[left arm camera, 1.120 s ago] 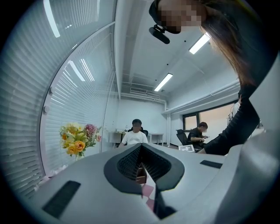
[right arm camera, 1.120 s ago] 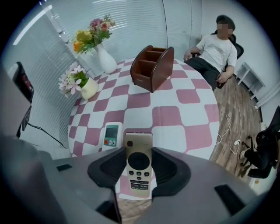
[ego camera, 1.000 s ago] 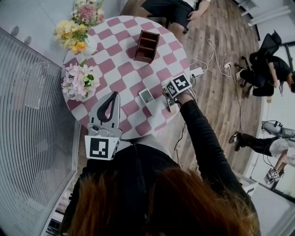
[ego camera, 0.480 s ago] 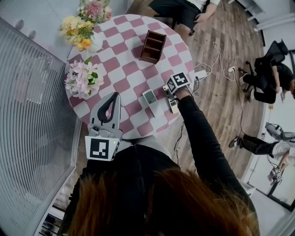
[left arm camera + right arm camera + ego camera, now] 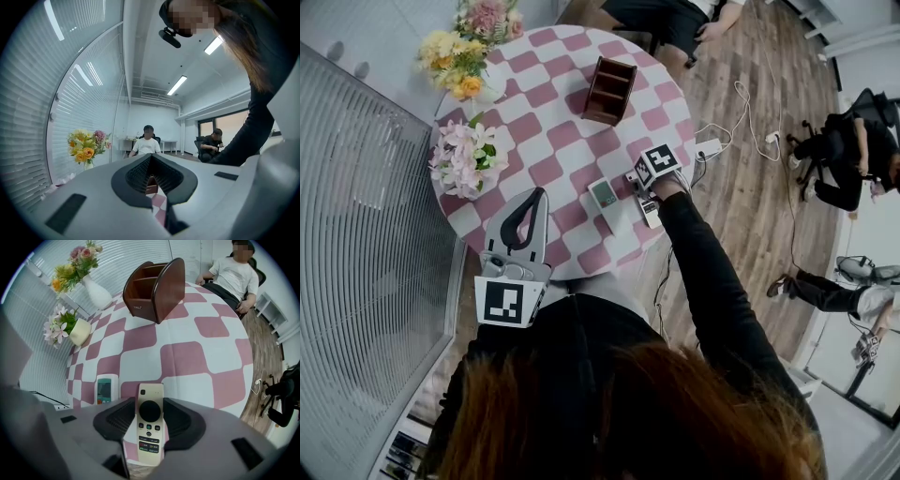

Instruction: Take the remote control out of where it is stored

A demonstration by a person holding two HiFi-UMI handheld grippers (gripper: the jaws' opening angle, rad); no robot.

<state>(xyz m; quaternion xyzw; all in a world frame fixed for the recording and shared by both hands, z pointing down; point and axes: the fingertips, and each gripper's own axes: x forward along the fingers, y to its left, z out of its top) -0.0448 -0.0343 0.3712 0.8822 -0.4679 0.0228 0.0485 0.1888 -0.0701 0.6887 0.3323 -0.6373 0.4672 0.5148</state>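
A person with reddish hair stands at a round table [image 5: 553, 131] covered in a pink-and-white checked cloth, holding a two-jaw gripper in each hand.

Closest in, the left gripper [image 5: 534, 199] hovers over the table's near rim, its jaws clenched together on nothing. To its right, the right gripper [image 5: 150, 401] is low over the near edge with the cream remote control [image 5: 150, 430] between its jaws, buttons up. The jaw tips sit against both long edges, so it reads as grasped, not let go.

The remote control is out of storage, flat on the cloth or just above it (I cannot tell which), right at the rim. Its near end seems to poke past the edge, with wooden floor [image 5: 750, 206] showing beneath.

Just beside it lies a white air-conditioner remote [image 5: 105, 389] with a small screen. Further in sits a pot of pink and white flowers [image 5: 63, 326], then a white vase of yellow blooms [image 5: 96, 294]. Towards the far side stands the brown wooden organiser [image 5: 157, 287], its compartments apparently empty. Beyond the table sits a person in a white shirt [image 5: 234, 273].

The likely mishap is that, if the jaws let go here, the overhanging end could tip the remote control off the rim onto the floor. A careless sideways pull could also knock the white remote.
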